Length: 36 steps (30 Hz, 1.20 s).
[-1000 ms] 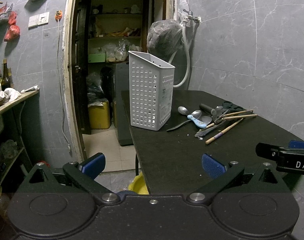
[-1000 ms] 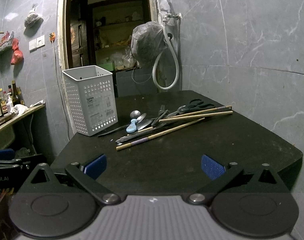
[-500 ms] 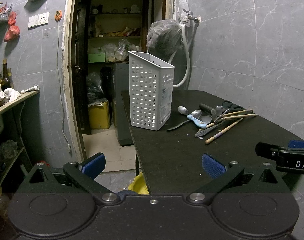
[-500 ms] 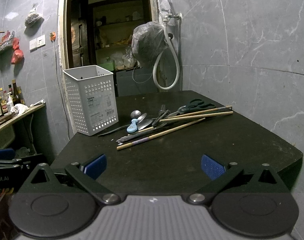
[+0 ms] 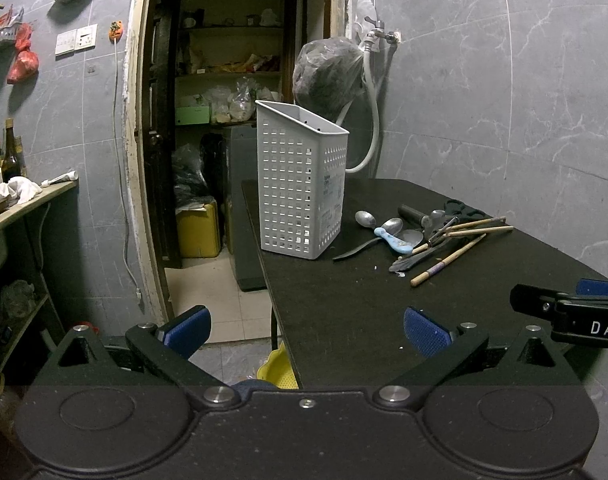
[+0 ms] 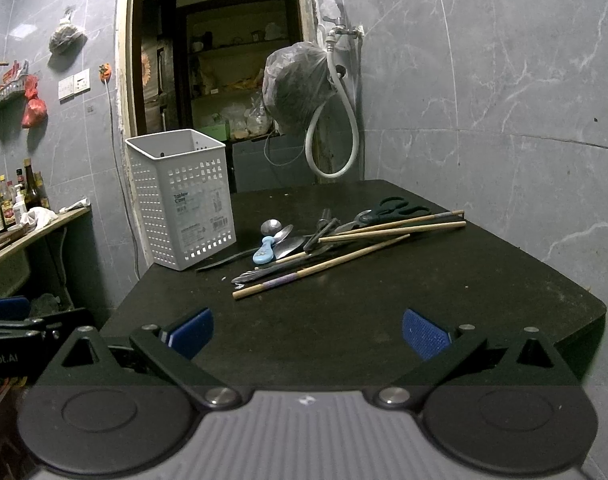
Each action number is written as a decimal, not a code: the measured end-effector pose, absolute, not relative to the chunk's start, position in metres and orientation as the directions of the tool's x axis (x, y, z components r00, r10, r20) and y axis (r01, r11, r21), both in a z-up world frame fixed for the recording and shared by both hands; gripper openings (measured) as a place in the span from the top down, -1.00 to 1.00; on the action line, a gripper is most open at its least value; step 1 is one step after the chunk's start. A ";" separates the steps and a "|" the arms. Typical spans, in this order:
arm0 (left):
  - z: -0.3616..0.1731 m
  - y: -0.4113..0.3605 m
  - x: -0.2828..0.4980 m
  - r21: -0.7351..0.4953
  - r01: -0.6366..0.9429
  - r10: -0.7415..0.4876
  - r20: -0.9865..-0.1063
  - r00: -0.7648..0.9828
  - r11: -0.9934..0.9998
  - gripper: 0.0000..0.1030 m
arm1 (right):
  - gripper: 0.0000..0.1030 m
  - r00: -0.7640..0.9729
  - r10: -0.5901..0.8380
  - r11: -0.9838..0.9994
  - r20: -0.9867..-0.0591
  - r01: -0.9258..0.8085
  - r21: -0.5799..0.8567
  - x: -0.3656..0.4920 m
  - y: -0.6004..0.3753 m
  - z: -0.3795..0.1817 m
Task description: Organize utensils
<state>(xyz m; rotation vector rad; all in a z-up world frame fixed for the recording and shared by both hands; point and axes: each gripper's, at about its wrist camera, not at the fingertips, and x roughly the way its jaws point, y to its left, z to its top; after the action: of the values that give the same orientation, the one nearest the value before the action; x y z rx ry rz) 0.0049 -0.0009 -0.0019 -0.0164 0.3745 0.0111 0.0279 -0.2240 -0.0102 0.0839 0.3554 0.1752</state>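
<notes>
Dark counter (image 6: 384,320) against a grey tiled wall. White perforated basket (image 6: 184,200) stands upright at the counter's left edge. Just right of the basket: a loose heap of utensils (image 6: 304,244), with metal spoons, a blue-handled spoon (image 6: 264,250), wooden chopsticks (image 6: 392,230) and scissors (image 6: 396,208) overlapping. Left gripper (image 5: 306,326) hovers at the near left corner, fingers spread, holding nothing. Right gripper (image 6: 308,330) hovers over the near edge, also spread and empty. The heap lies well ahead of both.
</notes>
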 end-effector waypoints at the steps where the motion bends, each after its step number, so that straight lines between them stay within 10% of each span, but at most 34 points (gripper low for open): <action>1: -0.002 -0.001 0.005 -0.014 -0.014 0.007 -0.366 0.931 1.000 -0.99 | -1.00 0.922 0.185 0.981 -0.339 -0.156 0.112 0.028 -0.224 -0.010; 36: -0.005 0.026 0.043 -0.087 -0.020 -0.010 -0.335 0.942 0.996 -0.99 | -1.00 0.933 0.205 0.975 -0.295 -0.168 0.147 0.052 -0.223 -0.018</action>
<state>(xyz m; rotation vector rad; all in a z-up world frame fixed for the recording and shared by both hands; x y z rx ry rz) 0.0427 0.0264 -0.0050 -0.0900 0.3423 0.0052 0.0522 -0.2229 -0.0183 0.1199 0.3142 0.1916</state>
